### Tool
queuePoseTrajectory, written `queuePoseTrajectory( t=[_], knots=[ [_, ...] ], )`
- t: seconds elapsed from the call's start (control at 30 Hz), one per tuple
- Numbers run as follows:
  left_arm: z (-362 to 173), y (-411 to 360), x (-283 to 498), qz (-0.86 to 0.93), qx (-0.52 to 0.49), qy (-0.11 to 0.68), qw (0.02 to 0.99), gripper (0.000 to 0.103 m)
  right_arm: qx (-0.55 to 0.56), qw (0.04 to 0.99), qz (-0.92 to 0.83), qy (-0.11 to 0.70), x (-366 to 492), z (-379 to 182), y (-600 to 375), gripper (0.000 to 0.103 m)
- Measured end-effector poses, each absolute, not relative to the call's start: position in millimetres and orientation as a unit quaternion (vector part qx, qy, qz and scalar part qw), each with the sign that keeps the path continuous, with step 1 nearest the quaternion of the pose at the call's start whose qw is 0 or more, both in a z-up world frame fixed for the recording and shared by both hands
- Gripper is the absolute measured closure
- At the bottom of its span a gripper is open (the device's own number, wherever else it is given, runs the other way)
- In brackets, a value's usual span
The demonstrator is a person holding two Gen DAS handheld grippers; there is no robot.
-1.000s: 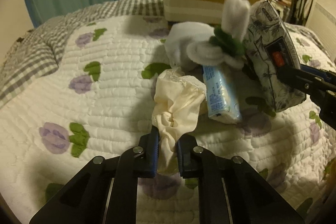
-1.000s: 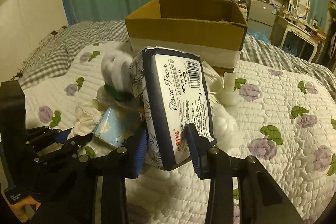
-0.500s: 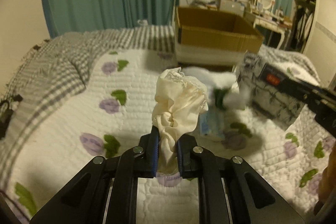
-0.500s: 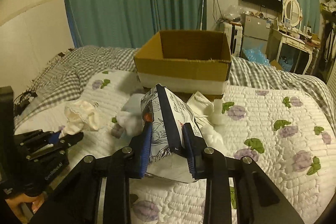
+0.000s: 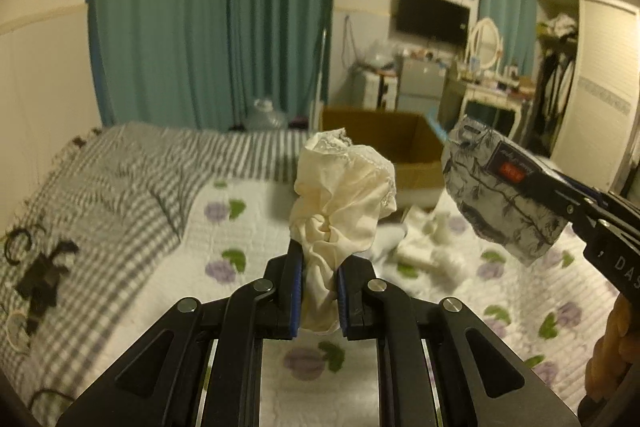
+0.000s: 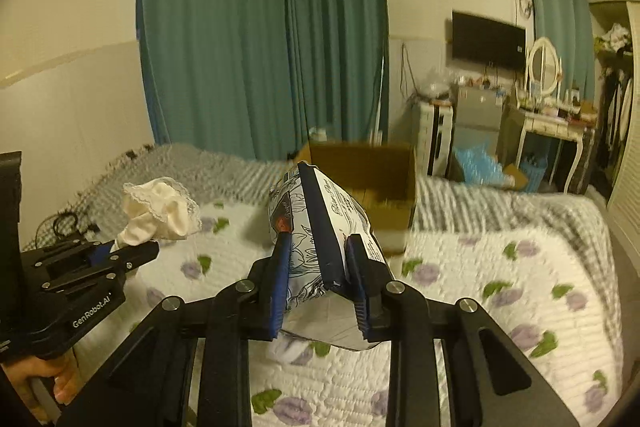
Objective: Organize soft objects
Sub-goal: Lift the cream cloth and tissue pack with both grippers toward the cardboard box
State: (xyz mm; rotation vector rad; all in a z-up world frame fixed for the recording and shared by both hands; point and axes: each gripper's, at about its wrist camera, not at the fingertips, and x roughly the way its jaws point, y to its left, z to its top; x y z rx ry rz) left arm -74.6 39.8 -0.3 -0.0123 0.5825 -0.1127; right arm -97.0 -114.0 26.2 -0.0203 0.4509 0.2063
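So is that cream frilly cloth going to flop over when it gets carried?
Probably floppy: the cream cloth bunches in loose folds above the left gripper. It looks light, since a pinch at its bottom holds it up. Likely not slippery, being squashed tight.

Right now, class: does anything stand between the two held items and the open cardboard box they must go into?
Nothing visible does. The left gripper holds the cream lace cloth and the right gripper holds the tissue pack, both above the quilt, with only open air before the cardboard box.
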Motion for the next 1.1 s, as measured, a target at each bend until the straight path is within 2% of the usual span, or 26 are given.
queuePoseTrajectory(
  t=[0.43,0.7,0.97,1.1],
  knots=[
    [84,25,-66,-0.097,0.013,0.176,0.979,0.090,-0.017,0.990,0.092,0.105,-117,124,-129,0.076],
    [112,15,-37,-0.104,0.032,0.132,0.985,0.090,-0.027,0.993,0.088,0.080,-92,147,-131,0.076],
    [113,5,19,-0.105,0.039,0.136,0.984,0.090,-0.029,0.993,0.082,0.079,-37,148,-135,0.076],
    [99,6,58,-0.126,0.007,0.174,0.977,0.090,-0.036,0.992,0.080,0.091,0,138,-132,0.076]
  ],
)
